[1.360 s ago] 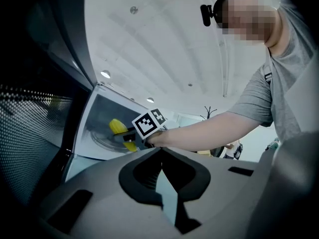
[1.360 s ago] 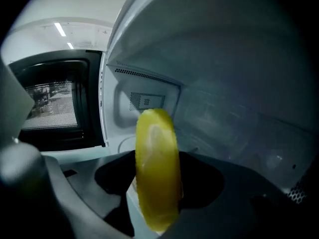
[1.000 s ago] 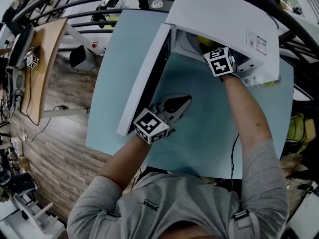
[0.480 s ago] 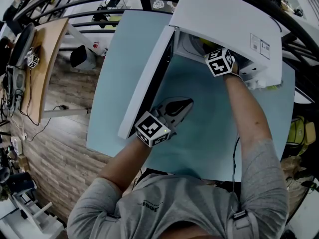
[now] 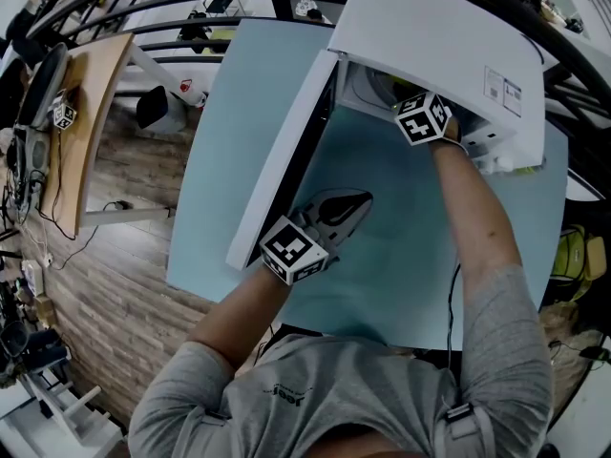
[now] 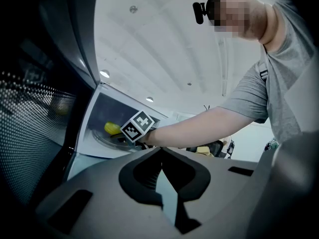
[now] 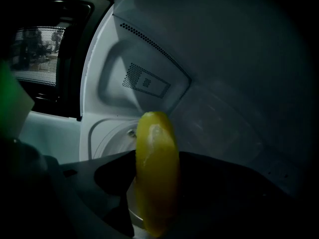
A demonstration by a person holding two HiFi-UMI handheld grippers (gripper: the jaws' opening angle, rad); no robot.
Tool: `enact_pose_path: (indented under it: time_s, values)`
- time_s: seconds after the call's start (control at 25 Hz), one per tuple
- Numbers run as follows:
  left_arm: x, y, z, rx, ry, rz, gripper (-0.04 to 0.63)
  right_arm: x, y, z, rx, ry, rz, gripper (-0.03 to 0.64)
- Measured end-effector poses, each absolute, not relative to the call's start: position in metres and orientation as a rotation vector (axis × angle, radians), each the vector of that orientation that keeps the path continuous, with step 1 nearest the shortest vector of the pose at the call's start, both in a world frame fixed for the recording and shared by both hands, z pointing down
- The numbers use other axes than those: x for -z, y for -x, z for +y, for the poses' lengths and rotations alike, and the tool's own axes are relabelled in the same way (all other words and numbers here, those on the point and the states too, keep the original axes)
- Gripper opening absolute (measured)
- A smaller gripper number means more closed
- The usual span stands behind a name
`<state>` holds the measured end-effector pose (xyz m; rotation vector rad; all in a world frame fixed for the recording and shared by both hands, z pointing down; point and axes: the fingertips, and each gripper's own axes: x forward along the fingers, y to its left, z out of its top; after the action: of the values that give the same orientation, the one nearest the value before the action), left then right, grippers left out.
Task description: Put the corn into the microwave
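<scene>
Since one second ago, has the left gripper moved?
No. The left gripper stays at the same spot beside the lower corner of the open microwave door.

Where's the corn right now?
In the right gripper view, the corn is clamped upright in the right gripper, inside the microwave over its turntable.

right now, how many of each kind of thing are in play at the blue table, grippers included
corn: 1, the corn, held inside the cavity
microwave: 1, the microwave, standing open
grippers: 2, the left gripper shut and empty, the right gripper shut on the corn
total: 4
</scene>
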<state>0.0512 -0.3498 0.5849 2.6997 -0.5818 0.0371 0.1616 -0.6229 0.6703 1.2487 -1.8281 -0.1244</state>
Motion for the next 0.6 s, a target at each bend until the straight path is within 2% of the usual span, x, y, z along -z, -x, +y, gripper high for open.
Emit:
enact_pose_path:
  time_s: [0.6]
  values:
    - [-0.582,-0.050,-0.351,-0.025,-2.705,-0.591,0.018,-0.672,-0.173,-0.626,0.038,-1.323,-1.831,0.275]
